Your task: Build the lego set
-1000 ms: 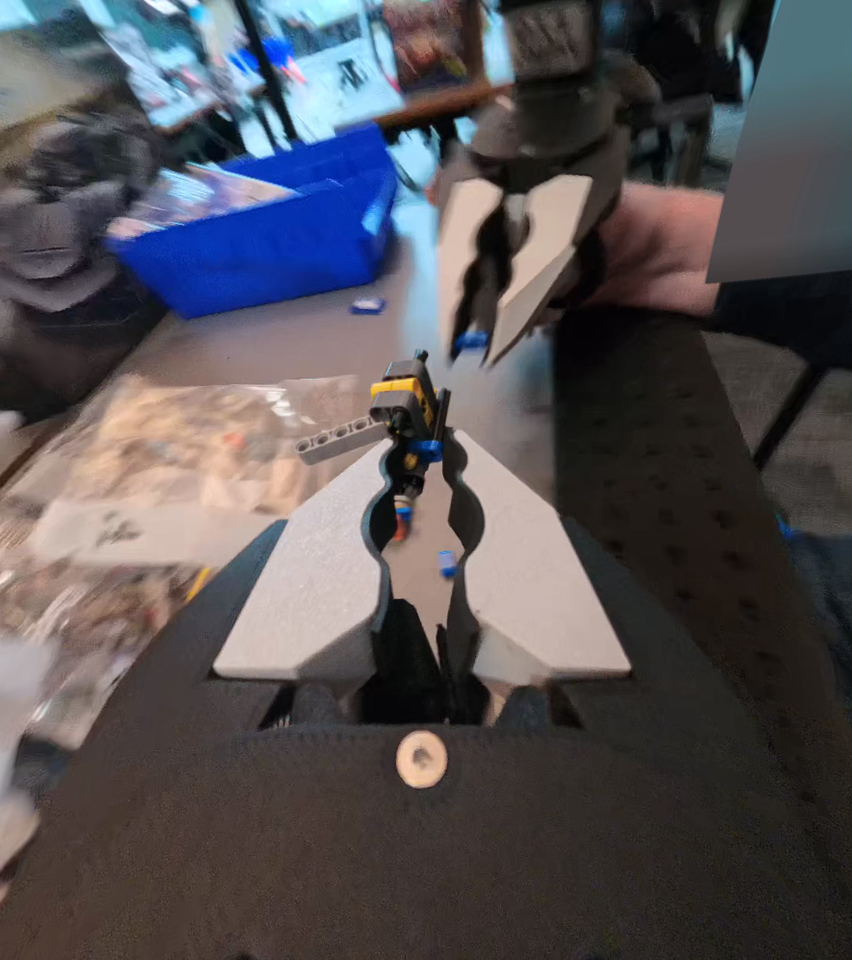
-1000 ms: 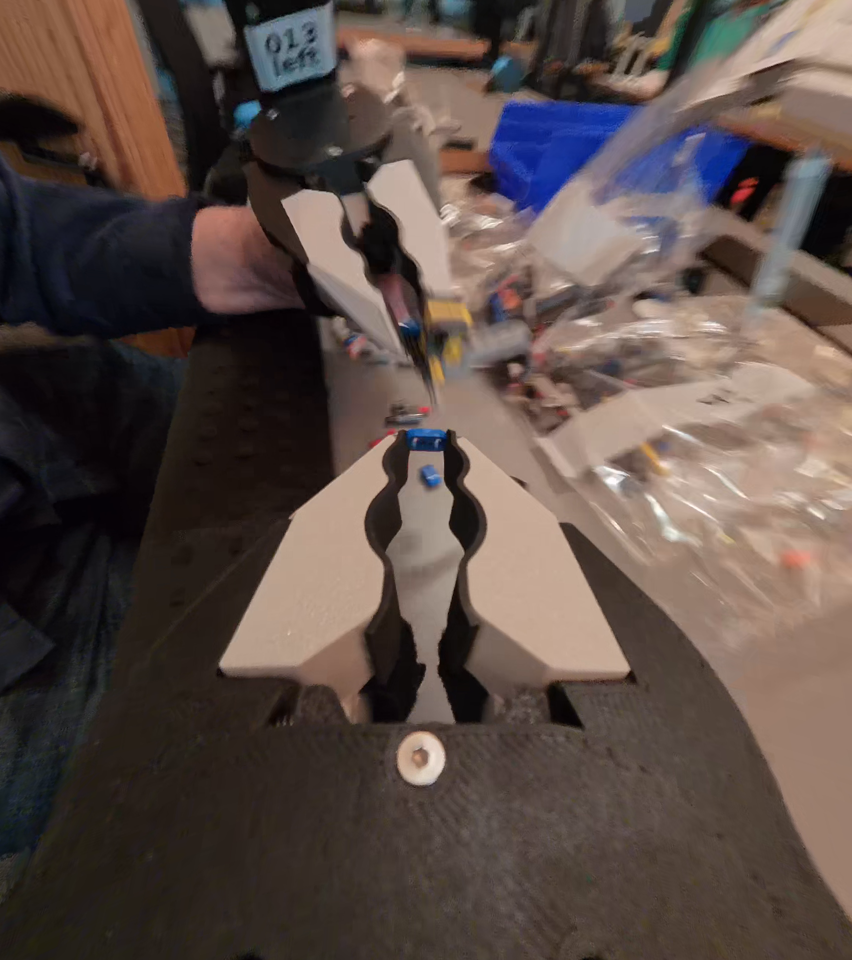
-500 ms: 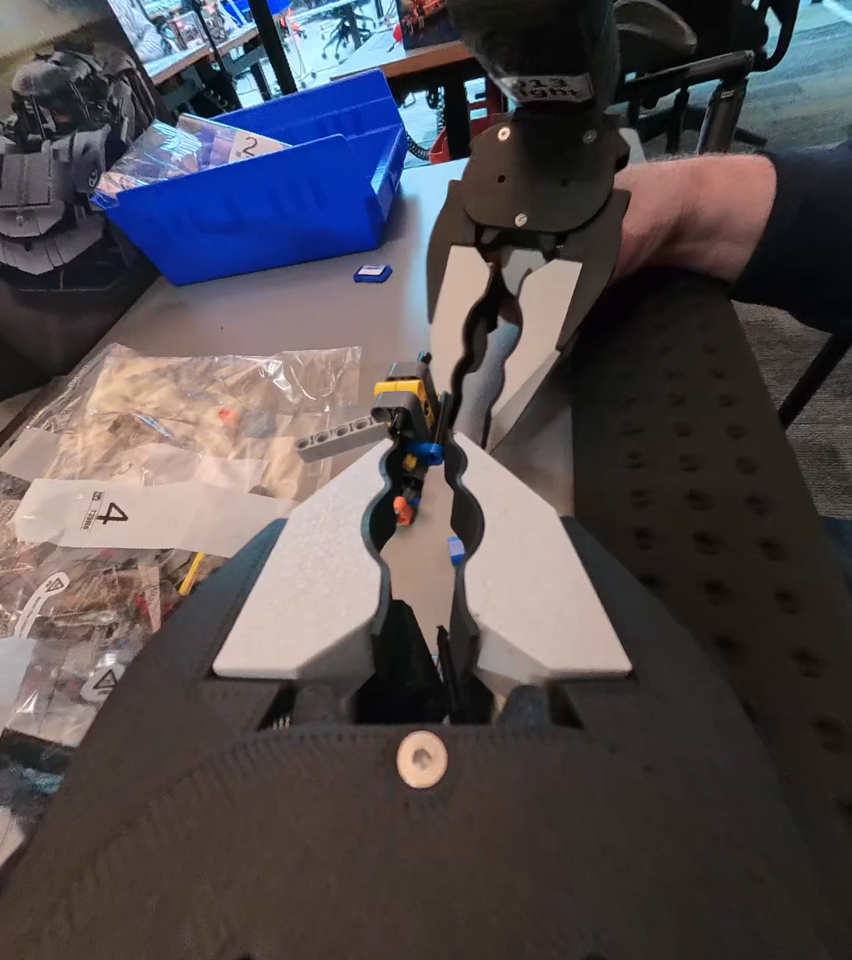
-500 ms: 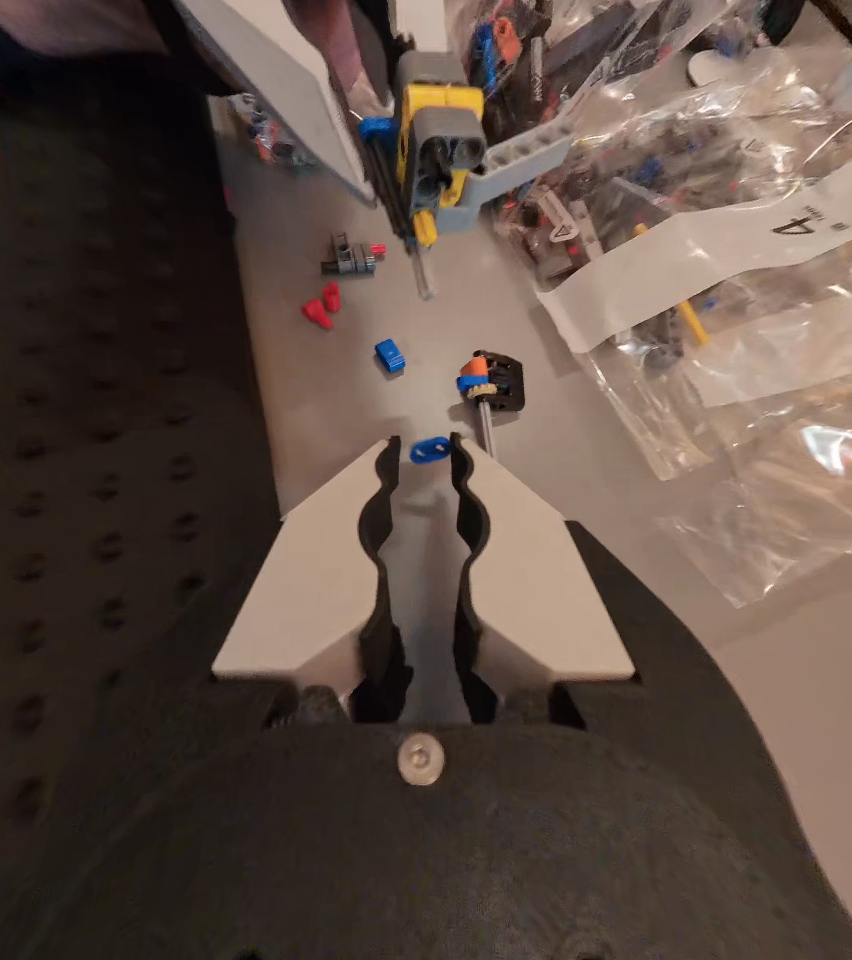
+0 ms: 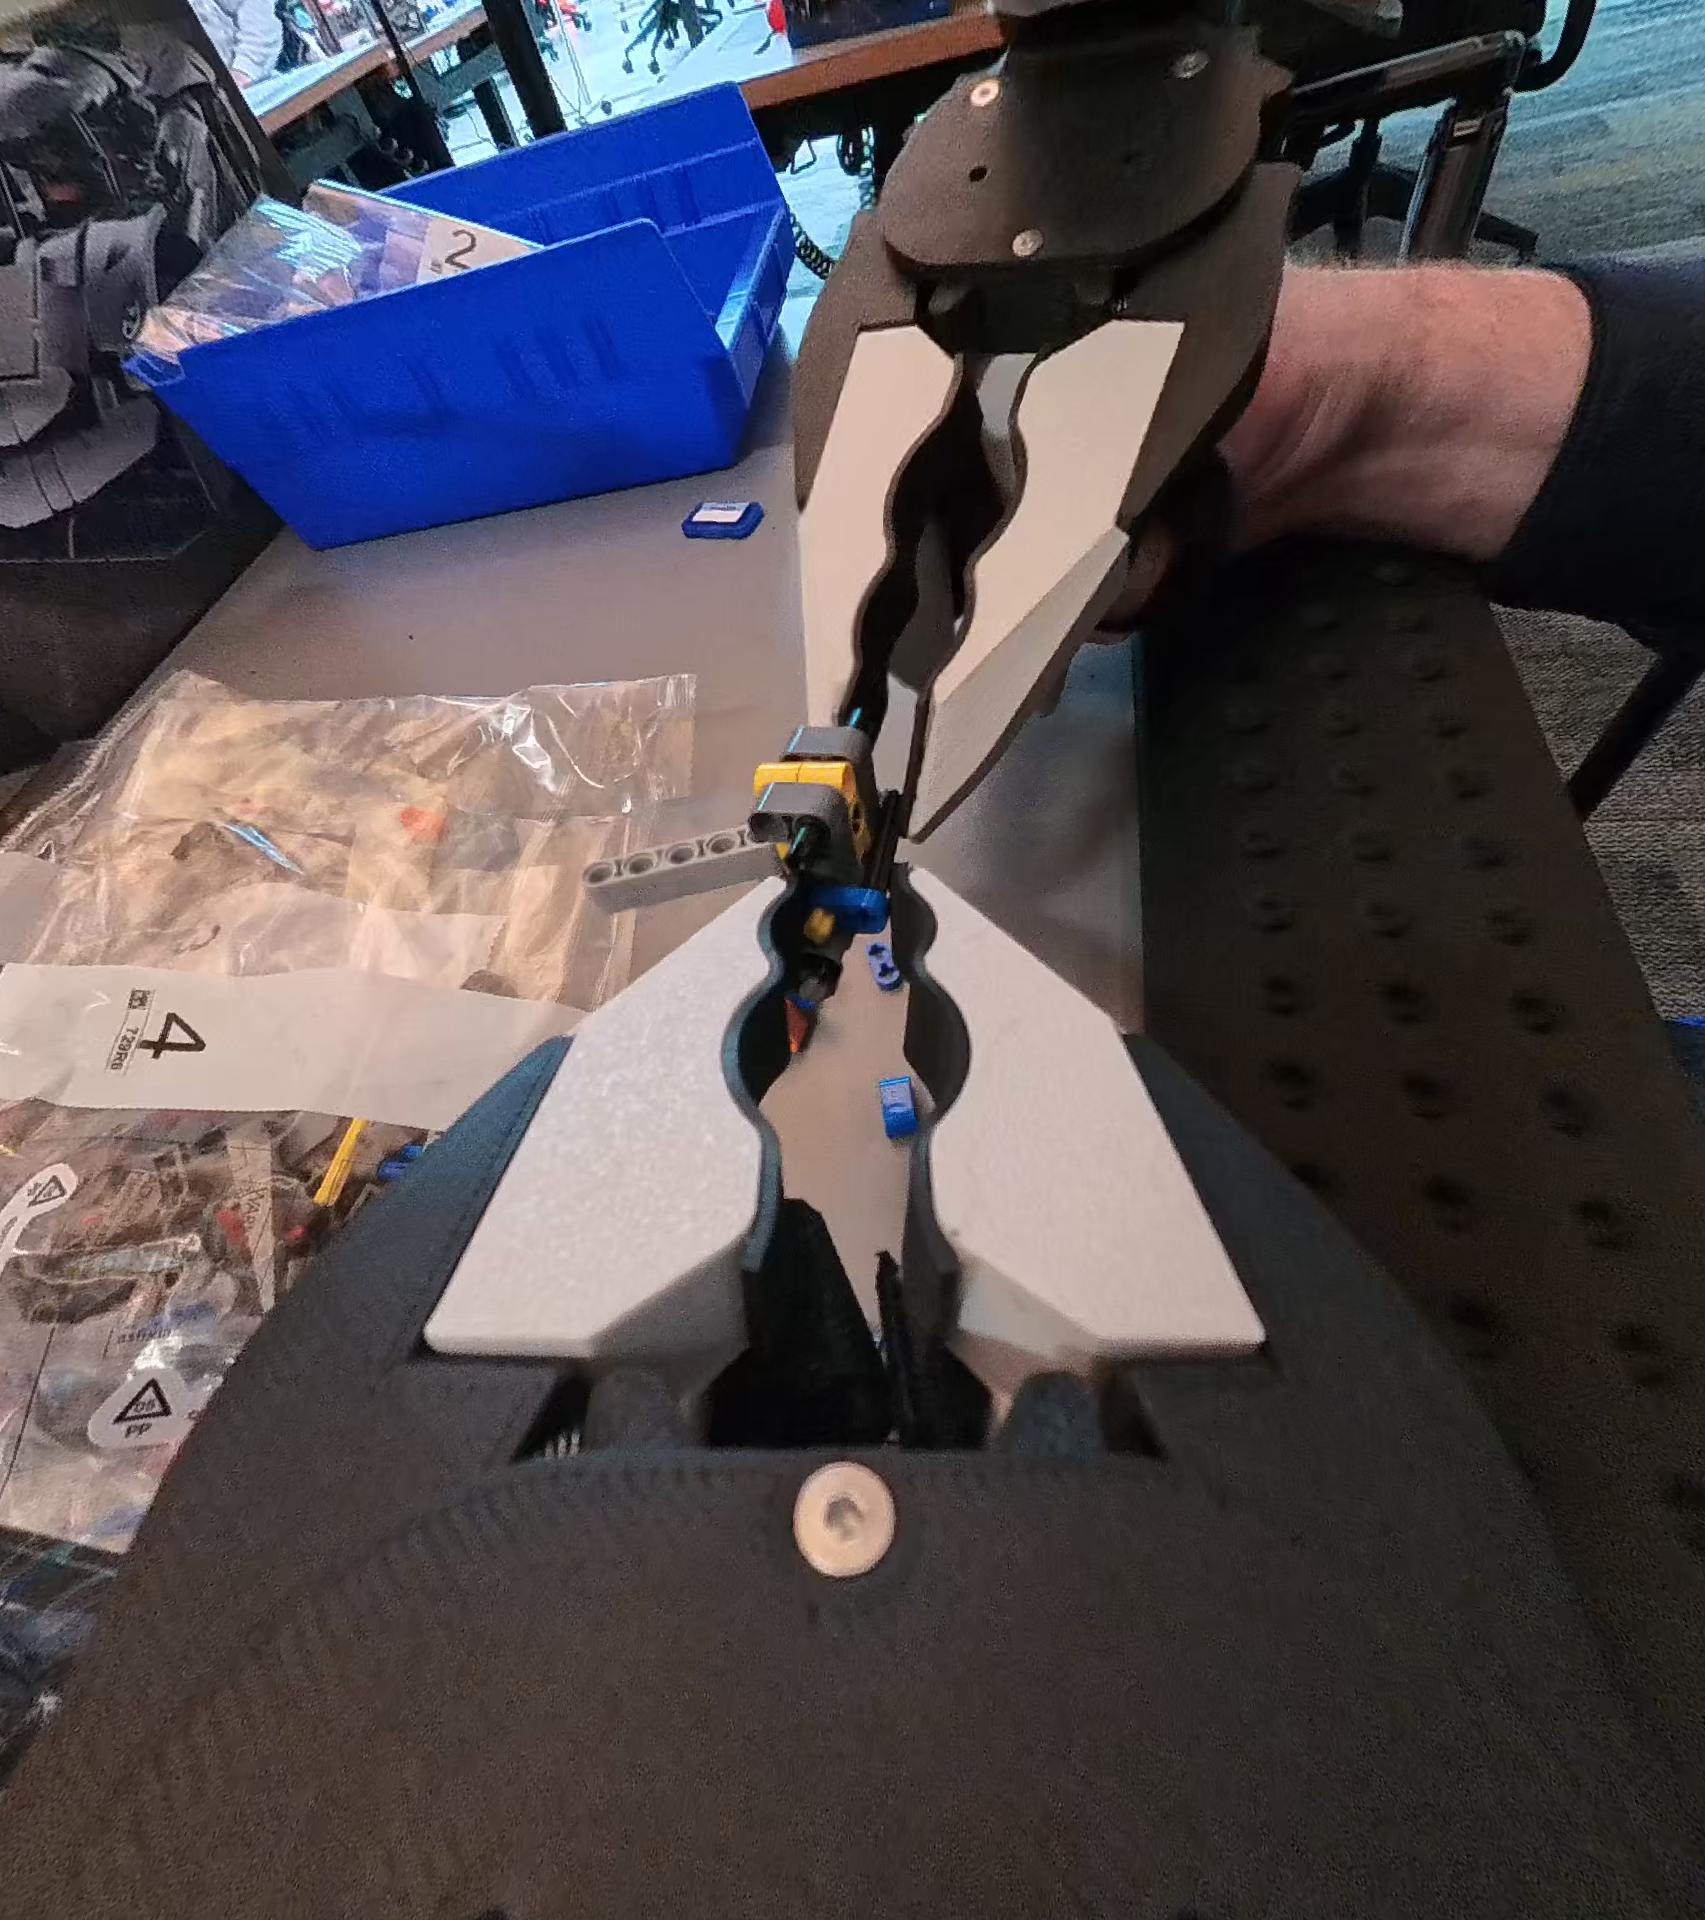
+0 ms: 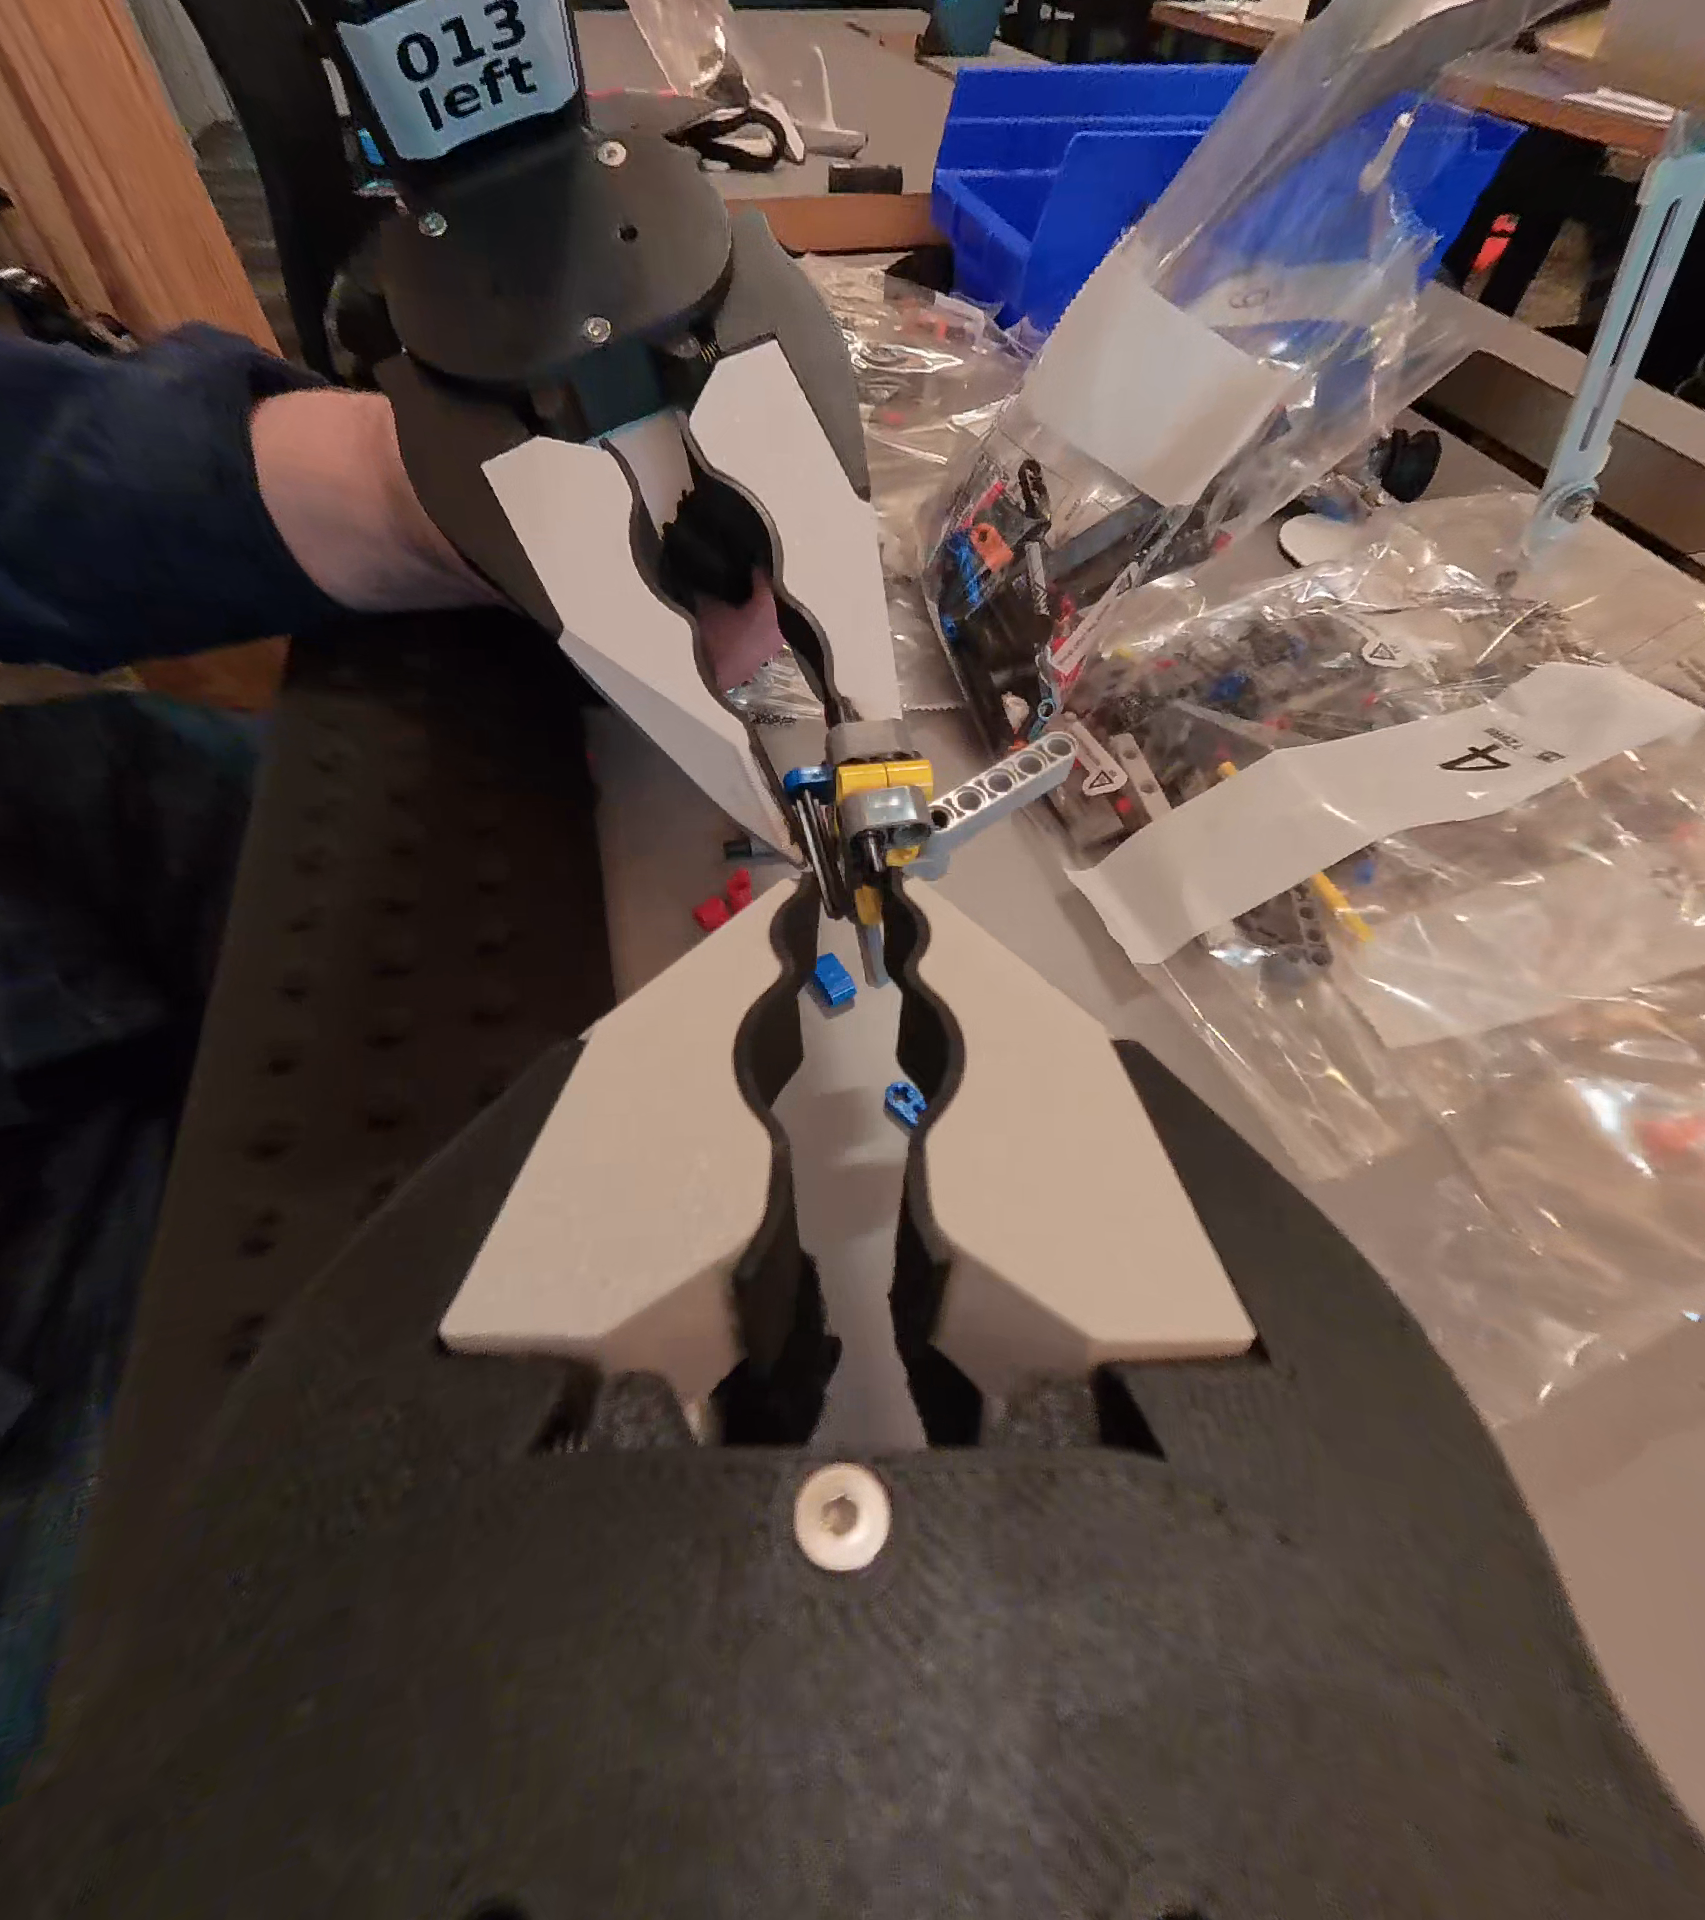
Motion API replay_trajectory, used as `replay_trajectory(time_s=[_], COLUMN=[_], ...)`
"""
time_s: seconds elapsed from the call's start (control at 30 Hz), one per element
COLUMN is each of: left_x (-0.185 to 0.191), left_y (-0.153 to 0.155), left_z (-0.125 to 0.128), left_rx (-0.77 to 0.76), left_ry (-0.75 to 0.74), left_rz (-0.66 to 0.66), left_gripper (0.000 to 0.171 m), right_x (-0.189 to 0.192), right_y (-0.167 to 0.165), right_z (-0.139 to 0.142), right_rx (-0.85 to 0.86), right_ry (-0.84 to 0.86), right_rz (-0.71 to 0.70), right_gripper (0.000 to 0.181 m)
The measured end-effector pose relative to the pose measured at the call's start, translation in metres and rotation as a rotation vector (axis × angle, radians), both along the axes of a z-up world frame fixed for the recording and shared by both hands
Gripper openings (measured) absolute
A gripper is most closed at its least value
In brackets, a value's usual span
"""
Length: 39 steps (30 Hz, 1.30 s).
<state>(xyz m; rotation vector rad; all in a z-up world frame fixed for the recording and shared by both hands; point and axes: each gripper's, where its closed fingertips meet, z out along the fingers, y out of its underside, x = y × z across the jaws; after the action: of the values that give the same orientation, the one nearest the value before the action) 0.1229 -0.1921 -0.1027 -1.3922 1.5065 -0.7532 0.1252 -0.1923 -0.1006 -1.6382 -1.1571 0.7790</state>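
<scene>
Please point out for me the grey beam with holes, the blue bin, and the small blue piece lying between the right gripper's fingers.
grey beam with holes (image 6: 1004,779), right wrist view, middle of its row of holes.
blue bin (image 5: 474,416), left wrist view, front wall.
small blue piece (image 6: 902,1101), right wrist view, its centre.

A grey bench (image 5: 474,623) is carrying a blue bin (image 5: 474,343) at its far end, with a small blue flat piece (image 5: 720,516) lying just in front of it. Clear plastic bags of parts (image 6: 1450,831) are sprawling over one side, one of them bearing a white paper strip (image 5: 235,1029), while loose pieces are sitting on the bare middle: a blue brick (image 6: 832,978), a small blue connector (image 6: 902,1101) and two red bits (image 6: 723,902) near a black perforated mat (image 5: 1430,935) that is lying along the bench's other side
</scene>
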Motion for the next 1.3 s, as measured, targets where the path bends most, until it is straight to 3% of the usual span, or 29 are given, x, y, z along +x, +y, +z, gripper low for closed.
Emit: replay_trajectory(time_s=[0.4,0.53,0.77,1.17,1.3], left_x=[0.001,0.001,0.002,-0.002,-0.023], left_y=[-0.007,-0.009,-0.013,-0.016,0.008], left_z=[0.007,0.009,0.008,-0.003,-0.004], left_rx=[-0.035,-0.096,-0.14,-0.073,-0.089], left_ry=[-0.045,-0.068,-0.069,0.018,0.027], left_rz=[-0.046,-0.063,-0.084,-0.105,-0.005], left_gripper=[0.017,0.025,0.017,0.016,0.015], right_x=[0.004,0.005,0.003,0.004,0.024], right_y=[-0.008,-0.01,-0.013,-0.018,-0.012], right_z=[0.01,0.013,0.018,0.004,0.008], right_rx=[0.043,0.061,0.1,0.06,0.053], right_ry=[0.035,0.048,0.065,-0.004,0.026], right_rz=[0.033,0.036,0.046,0.084,0.035], right_gripper=[0.009,0.009,0.009,0.008,0.0])
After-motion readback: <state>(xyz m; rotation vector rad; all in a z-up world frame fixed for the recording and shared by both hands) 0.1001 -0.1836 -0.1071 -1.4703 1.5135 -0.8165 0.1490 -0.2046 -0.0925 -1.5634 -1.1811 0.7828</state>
